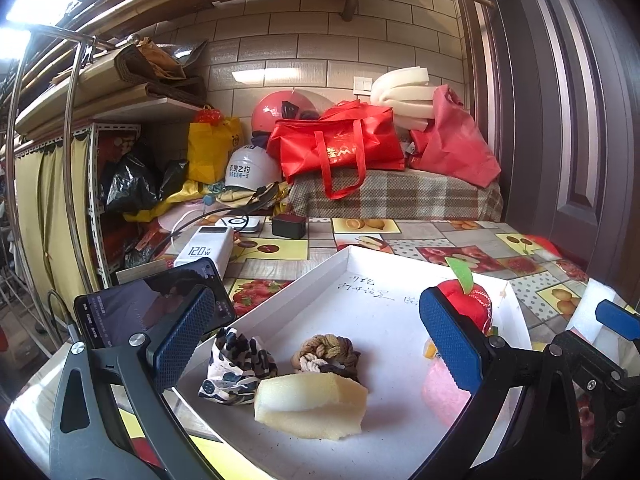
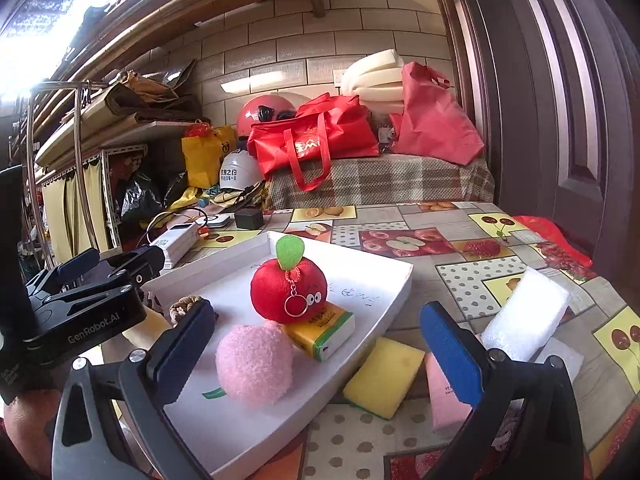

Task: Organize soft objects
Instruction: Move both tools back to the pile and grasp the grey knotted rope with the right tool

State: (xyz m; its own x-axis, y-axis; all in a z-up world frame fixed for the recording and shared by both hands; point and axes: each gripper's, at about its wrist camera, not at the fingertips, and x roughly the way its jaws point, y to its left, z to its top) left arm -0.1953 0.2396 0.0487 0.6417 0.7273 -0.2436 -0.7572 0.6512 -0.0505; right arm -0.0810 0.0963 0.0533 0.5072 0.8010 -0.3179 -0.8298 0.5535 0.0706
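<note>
Tongs first: your left tongs (image 1: 316, 344) hang spread and empty over the white tray (image 1: 280, 304), with the foam wedge (image 1: 310, 406) nearest between the fingers and the knotted rope (image 1: 326, 354) just beyond. Your right tongs (image 2: 316, 354) are spread too, framing the pink plush ball (image 2: 256, 364), which touches the tissue pack (image 2: 326, 334) propping the red plush apple (image 2: 288, 290). Soft things look gathered in the tray; the yellow sponge (image 2: 384, 376) and white foam block (image 2: 526, 314) still lie outside on the desk (image 2: 460, 240), so they probably come next.

A cluttered home storeroom: tiled wall (image 1: 320, 40), shelf (image 1: 100, 92) of cardboard, helmets (image 1: 276, 114), shopping bags (image 1: 340, 144), fruit-print desk (image 1: 460, 248).
</note>
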